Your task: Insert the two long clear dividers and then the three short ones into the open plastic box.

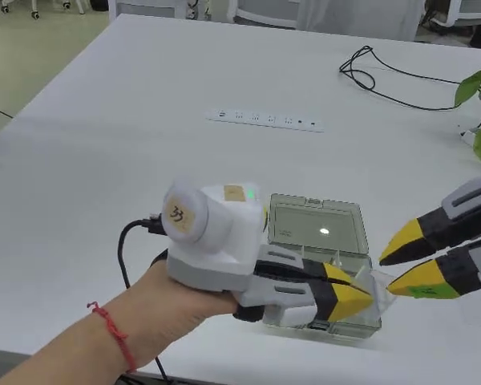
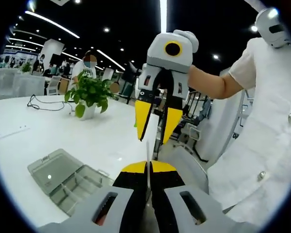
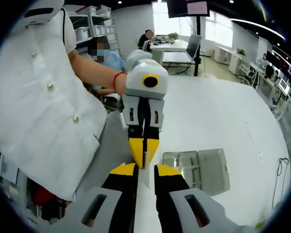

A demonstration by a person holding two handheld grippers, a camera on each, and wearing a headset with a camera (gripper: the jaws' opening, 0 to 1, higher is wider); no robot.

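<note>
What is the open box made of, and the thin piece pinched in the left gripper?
The box looks like clear glossy plastic: the table shows through, and its lid glints. The divider in the left gripper is thin and see-through, probably the same plastic.

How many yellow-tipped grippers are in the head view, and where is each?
2. The left gripper is over the near end of the open plastic box; the right gripper is at the right edge, pointing toward it.

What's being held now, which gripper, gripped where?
The left gripper is shut on a clear divider, pinching one end of it. The right gripper has its jaws open around the other end.
</note>
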